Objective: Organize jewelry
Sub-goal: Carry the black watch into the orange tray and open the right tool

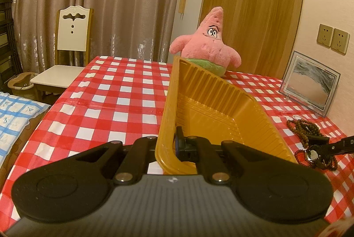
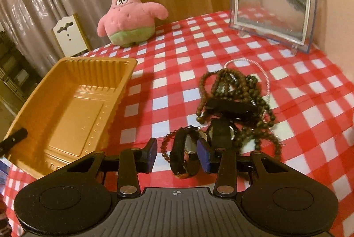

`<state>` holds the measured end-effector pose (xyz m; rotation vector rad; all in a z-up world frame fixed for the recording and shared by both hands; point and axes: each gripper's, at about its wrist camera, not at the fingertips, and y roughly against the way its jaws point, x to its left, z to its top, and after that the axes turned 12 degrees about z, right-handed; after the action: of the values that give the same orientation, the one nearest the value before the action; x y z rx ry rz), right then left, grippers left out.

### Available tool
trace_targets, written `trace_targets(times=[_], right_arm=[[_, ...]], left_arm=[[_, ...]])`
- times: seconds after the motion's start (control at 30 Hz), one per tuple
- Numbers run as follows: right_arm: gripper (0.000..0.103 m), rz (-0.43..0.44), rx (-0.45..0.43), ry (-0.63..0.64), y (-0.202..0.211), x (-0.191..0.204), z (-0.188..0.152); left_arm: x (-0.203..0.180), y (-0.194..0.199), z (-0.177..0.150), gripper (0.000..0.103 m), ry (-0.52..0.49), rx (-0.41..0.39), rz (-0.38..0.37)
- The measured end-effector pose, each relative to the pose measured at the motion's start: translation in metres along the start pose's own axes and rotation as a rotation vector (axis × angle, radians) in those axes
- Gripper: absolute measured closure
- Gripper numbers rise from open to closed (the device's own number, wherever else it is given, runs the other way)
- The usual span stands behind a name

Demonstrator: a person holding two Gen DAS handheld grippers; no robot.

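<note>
A: Jewelry heap on the red-and-white checked tablecloth: dark brown wooden bead strands, a thin pale bead chain, 2 black-strapped wristwatches.

B: And the right gripper?

A: Jaws spread, nearest watch between the blue pads, not visibly squeezed.

B: Left gripper?

A: Pinched tight on the rim of the empty ribbed orange plastic tray, tilted off the cloth. Pink plush starfish and clear-framed picture behind.

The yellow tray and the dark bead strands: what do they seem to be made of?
Yellow tray: probably thin moulded plastic, glossy; ribbed walls and embossed dots show.
Dark bead strands: perhaps wood, matte brown round beads; seed or stone cannot be excluded.
</note>
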<state>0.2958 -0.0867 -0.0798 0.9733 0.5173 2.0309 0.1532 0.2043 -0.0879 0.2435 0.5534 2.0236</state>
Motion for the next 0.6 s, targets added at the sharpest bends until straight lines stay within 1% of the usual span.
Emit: trace_targets(times=[0.07, 0.17, 0.23, 0.3, 0.47, 0.6], right_arm=[[0.072, 0.001, 0.010, -0.004, -0.003, -0.002, 0.001], [0.077, 0.001, 0.020, -0.013, -0.007, -0.005, 0.000], [0.087, 0.011, 0.029, -0.021, -0.009, -0.008, 0.000], [0.088, 0.027, 0.016, -0.002, -0.007, -0.007, -0.001], [0.088, 0.018, -0.007, 0.188, -0.002, 0.021, -0.001], [0.088, 0.051, -0.025, 0.421, 0.001, 0.059, -0.005]], left_arm=[[0.000, 0.000, 0.000, 0.098, 0.000, -0.001, 0.000], [0.000, 0.000, 0.000, 0.098, 0.002, 0.001, -0.001], [0.000, 0.000, 0.000, 0.098, 0.002, 0.001, -0.001], [0.000, 0.000, 0.000, 0.098, 0.001, 0.001, -0.001], [0.000, 0.000, 0.000, 0.098, 0.002, 0.001, 0.000], [0.000, 0.000, 0.000, 0.098, 0.002, 0.001, 0.000]])
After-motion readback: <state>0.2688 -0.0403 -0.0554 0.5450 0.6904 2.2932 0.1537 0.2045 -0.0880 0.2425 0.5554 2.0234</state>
